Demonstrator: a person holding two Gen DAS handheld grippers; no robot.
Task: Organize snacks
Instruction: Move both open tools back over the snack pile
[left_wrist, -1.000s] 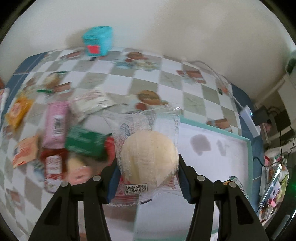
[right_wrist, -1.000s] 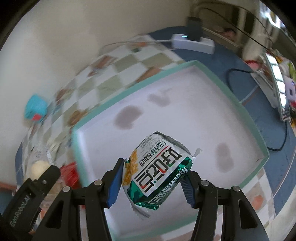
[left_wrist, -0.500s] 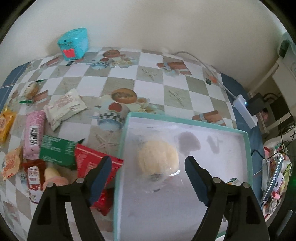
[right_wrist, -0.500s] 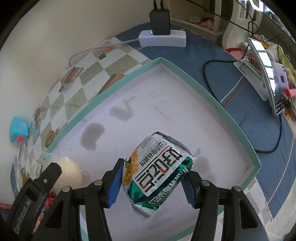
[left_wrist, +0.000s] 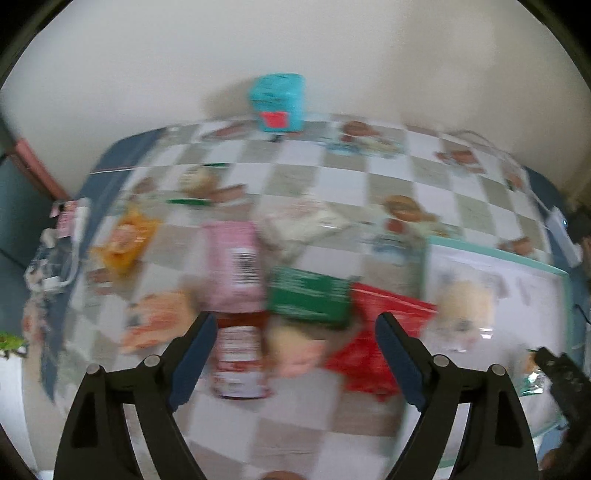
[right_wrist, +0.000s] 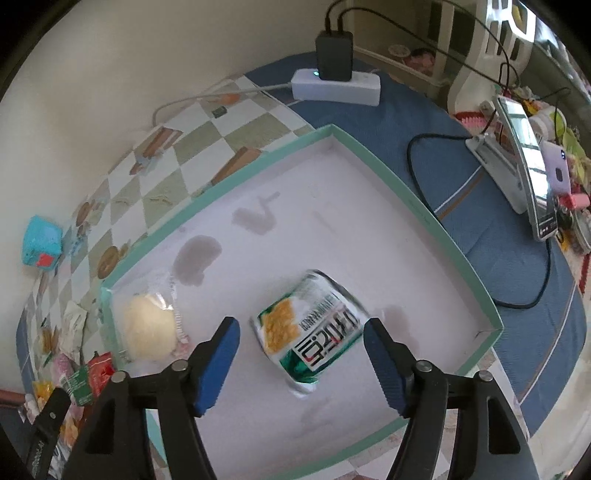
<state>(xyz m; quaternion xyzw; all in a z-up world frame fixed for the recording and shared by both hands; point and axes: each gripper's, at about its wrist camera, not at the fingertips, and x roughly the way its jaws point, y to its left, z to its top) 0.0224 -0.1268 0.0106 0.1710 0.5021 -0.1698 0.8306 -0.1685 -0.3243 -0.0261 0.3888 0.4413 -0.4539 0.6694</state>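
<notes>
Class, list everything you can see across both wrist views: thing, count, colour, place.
Tray: 1, white with teal rim, on table.
Bun pack: 1, clear wrap, pale bun, in tray.
Corn snack bag: 1, green and white, in tray.
Loose snacks: several, pink, green, red, orange, on checked cloth beside tray.
Teal box: 1, by wall.
Power strip: 1, white, black charger plugged in.
Left gripper: jaws open, empty.
Right gripper: jaws open, empty.
</notes>
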